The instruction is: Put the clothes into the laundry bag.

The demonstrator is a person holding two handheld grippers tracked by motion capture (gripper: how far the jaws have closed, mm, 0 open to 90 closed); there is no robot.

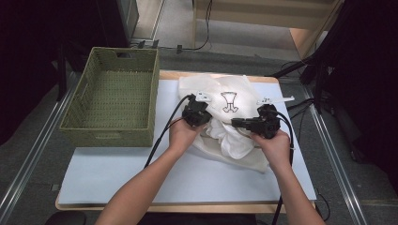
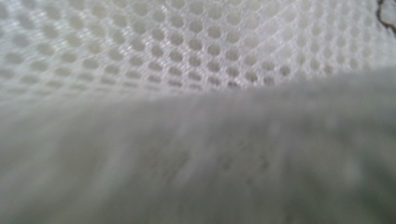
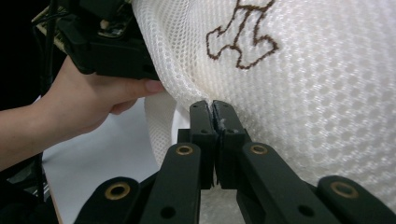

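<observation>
A white mesh laundry bag with a brown stitched figure lies crumpled on the white-covered table, at about one o'clock from the table's middle, with white cloth bunched at its lower edge. The left gripper is at the bag's nine o'clock edge, its jaws buried in the fabric and out of sight; in the left gripper view, blurred grey cloth covers the lower half and only honeycomb mesh is sharp above it, so what it holds cannot be made out, though it is clenched. The right gripper sits at the bag's three o'clock side, its black jaws pressed together with a thin sliver of mesh pinched at the tips. The stitched figure is cut off at the top edge of the right gripper view. A green woven basket stands at ten o'clock on the table, well apart from the bag.
</observation>
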